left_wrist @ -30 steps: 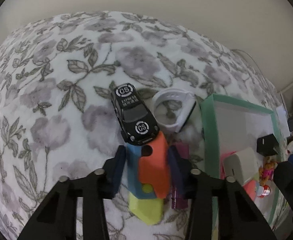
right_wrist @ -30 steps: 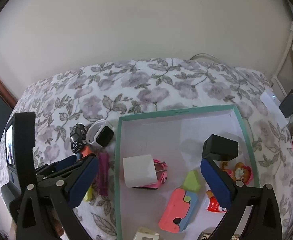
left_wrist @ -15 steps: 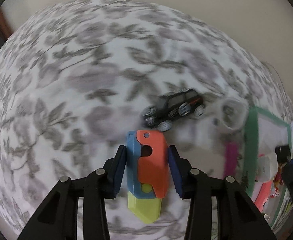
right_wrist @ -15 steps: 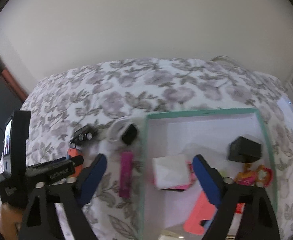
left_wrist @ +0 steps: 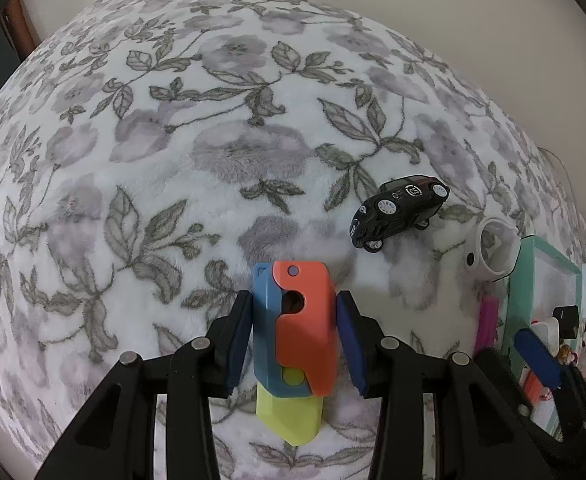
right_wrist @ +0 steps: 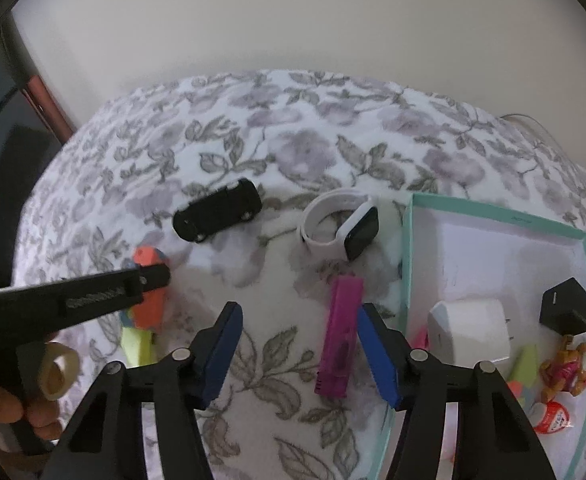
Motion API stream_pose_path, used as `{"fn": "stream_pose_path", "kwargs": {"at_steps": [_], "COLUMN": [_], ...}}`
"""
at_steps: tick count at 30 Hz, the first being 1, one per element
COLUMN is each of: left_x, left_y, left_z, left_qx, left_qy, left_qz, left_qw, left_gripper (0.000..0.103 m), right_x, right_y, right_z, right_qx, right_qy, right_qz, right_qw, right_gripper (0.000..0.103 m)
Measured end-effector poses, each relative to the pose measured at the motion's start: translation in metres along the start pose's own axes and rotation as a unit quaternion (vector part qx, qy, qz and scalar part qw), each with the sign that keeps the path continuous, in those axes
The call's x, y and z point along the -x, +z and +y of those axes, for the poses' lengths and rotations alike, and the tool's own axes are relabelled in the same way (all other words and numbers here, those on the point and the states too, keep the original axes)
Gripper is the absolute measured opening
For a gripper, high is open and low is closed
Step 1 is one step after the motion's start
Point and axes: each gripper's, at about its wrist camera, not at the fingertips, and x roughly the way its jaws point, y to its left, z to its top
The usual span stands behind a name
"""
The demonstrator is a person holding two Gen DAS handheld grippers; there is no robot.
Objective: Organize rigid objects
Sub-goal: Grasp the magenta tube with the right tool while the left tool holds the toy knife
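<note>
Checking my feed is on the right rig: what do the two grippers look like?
Both the left gripper and the right gripper have black angular frames with silver bolt heads and flat dark-blue pads on the fingers. No cables or sleeves show.

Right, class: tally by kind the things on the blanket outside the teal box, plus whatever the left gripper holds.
Toy car: 1
Smartwatch: 1
Magenta stick: 1
Toy knife, in left gripper: 1
Total: 4
</note>
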Motion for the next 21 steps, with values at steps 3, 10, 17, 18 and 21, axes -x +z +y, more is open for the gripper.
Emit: {"fn": "stream_pose_path", "kwargs": {"at_steps": [3,10,17,18,21], "left_x": [-0.004,-0.004,-0.007,-0.008,-0.009], "left_y": [0.006,0.006,0.005,0.005,0.005], "left_z": [0.000,0.001,-0.002,-0.003,-0.004], "left_qx": [0.000,0.002,0.004,0.002,-0.002], "left_qy": [-0.005,-0.005,0.000,0.002,0.003], "left_qz": [0.002,0.002,0.005,0.006,0.007], "left_qw": [1.0000,1.0000,1.0000,1.0000,1.0000], "left_gripper": [0.044,0.044,0.044,0.044,0.044], "right_x": [-0.011,-0.030,-0.032,-0.030,-0.029], "right_y": [-0.003,-0.010,-0.012,-0.013,-0.013], "right_z": [0.000,-0.002,0.004,0.008,0.013], "right_qx": [-0.002,-0.002,0.002,0.002,0.004], "right_qy": [-0.012,-0.033,-0.010,0.003,0.030], "right_qz": [0.011,0.028,0.034,0.034,0.033], "right_qw": [1.000,0.999,0.999,0.999,0.999], "right_gripper": [0.059,0.057,0.045,0.041,0.041]}}
